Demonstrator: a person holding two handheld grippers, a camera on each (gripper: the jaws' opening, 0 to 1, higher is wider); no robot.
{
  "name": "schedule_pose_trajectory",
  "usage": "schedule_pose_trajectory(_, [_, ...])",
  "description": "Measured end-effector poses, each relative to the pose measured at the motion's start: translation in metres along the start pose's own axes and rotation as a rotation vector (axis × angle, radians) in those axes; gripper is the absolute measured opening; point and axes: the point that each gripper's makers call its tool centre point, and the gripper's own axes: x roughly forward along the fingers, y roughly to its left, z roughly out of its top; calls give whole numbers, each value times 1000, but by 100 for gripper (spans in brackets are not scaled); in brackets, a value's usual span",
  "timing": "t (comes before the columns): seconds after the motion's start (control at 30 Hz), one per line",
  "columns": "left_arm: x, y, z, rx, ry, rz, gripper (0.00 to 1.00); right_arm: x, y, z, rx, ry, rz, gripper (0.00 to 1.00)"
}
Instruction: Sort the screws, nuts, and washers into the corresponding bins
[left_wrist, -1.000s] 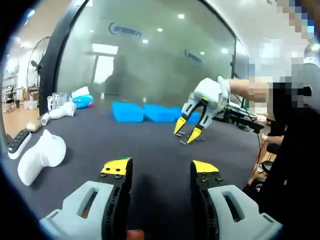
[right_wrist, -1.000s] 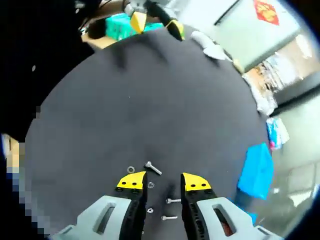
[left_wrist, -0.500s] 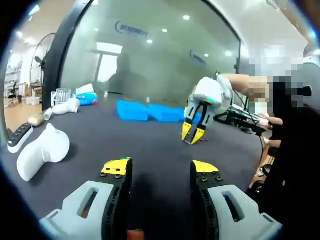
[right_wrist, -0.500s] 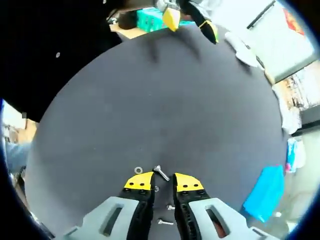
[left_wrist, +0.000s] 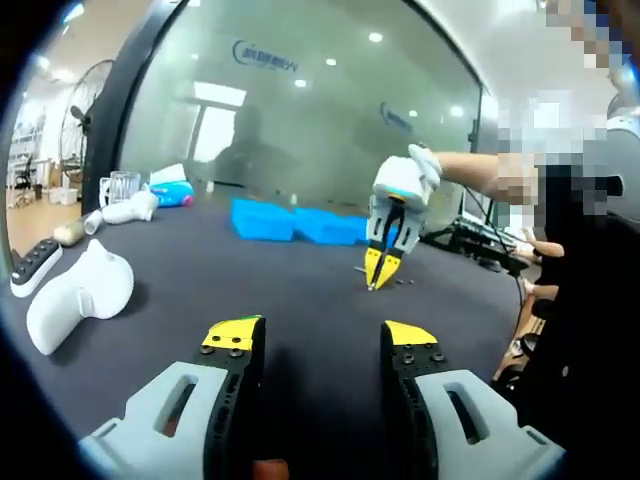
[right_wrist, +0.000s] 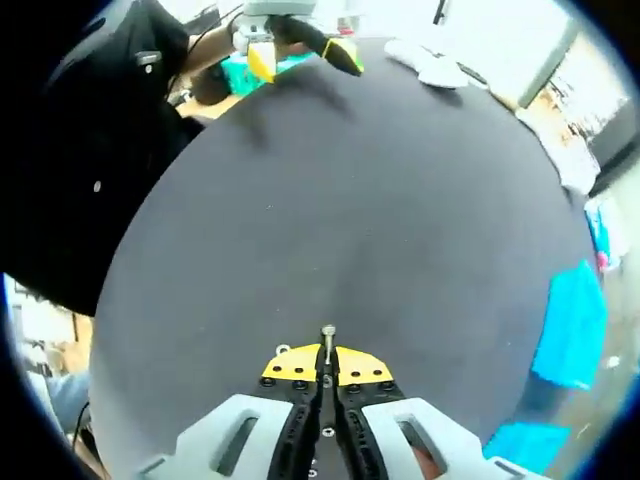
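Note:
In the right gripper view, my right gripper (right_wrist: 327, 364) is shut on a small silver screw (right_wrist: 327, 336) that sticks out past its yellow tips, low over the dark table (right_wrist: 330, 190). A washer (right_wrist: 283, 350) lies just left of the jaws. The left gripper view shows the right gripper (left_wrist: 378, 270) pointing down at the table with closed tips, next to some loose hardware (left_wrist: 397, 283). My left gripper (left_wrist: 320, 336) stands open with nothing between its fingers, and appears at the table's far edge as the left gripper (right_wrist: 303, 58). Blue bins (left_wrist: 265, 219) sit at the back.
A white moulded object (left_wrist: 80, 298) and a dark remote (left_wrist: 30, 268) lie at the left. More white items and a clear jug (left_wrist: 118, 192) stand further back. A person (left_wrist: 590, 300) is at the right table edge. Blue bins (right_wrist: 572, 330) lie right of my right gripper.
My right gripper went from open over the scattered hardware to shut on a screw. The left gripper stayed open and its view barely shifted.

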Motion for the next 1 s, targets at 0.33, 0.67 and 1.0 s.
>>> schedule_pose_trajectory(0.33, [2, -3, 3, 4, -4, -7, 45, -14, -3, 6, 84, -122, -119, 1])
schedule_pose_trajectory(0.67, [5, -7, 12, 20, -16, -16, 45, -58, 0, 2, 261, -356, -358, 1])
schedule_pose_trajectory(1.0, [12, -17, 23, 39, -28, -29, 45, -96, 23, -41, 485, -499, -653, 1])
